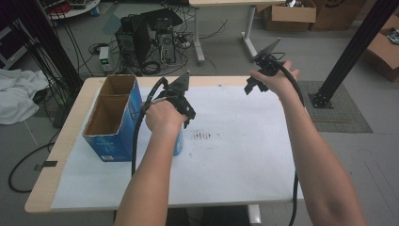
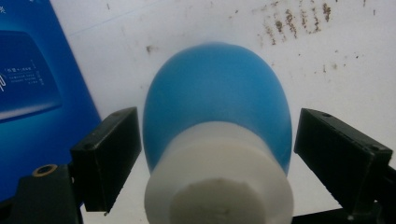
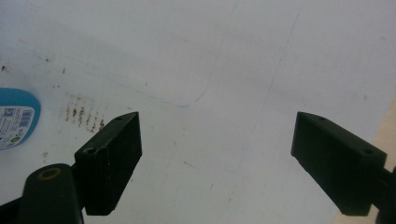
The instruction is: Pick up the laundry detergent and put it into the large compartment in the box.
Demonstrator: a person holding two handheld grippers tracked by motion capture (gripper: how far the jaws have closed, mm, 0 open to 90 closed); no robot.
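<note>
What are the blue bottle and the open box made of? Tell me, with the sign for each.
Blue bottle: likely plastic, smooth with a soft sheen; its white cap looks matte plastic, moulded in one piece. Open box: cardboard, with raw brown inner walls and a divider, and a glossy blue printed skin outside. The left tool straddles the bottle, jaws apart.

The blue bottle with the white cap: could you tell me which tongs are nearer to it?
Left. The left tongs sit open around the blue bottle, a jaw on either side. The right tongs are open over bare white paper, off to the bottle's side.
</note>
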